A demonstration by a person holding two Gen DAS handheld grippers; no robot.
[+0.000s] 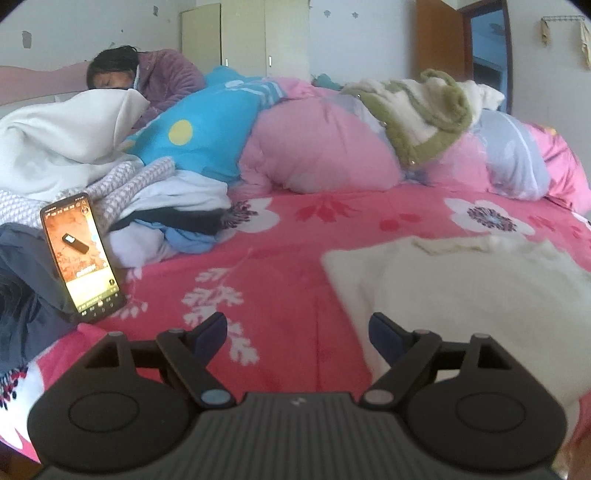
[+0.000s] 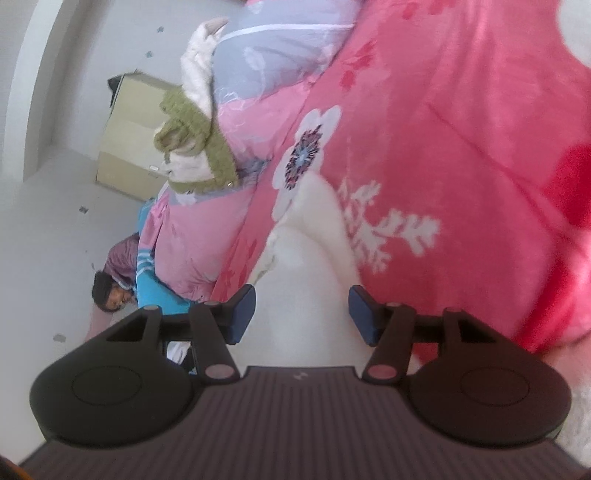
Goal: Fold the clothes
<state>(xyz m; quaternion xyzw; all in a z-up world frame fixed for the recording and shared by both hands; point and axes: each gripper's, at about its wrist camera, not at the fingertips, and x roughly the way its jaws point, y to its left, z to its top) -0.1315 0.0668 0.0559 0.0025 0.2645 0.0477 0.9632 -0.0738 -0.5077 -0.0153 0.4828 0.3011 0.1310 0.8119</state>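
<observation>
A cream-white fleecy garment (image 1: 461,291) lies flat on the pink flowered bedspread (image 1: 288,266), to the right in the left wrist view. My left gripper (image 1: 298,332) is open and empty, low over the bedspread at the garment's left edge. In the right wrist view, which is rolled sideways, my right gripper (image 2: 302,314) is open with the same white garment (image 2: 306,266) lying between and beyond its fingers. A green-and-white fleece garment (image 1: 417,110) lies on the rolled quilts at the back.
A pile of clothes (image 1: 147,206) sits at the left with a lit phone (image 1: 83,254) propped against it. A person (image 1: 144,77) lies at the bed's head behind bulky quilts (image 1: 314,147). A wardrobe (image 1: 243,33) and door (image 1: 484,51) stand behind.
</observation>
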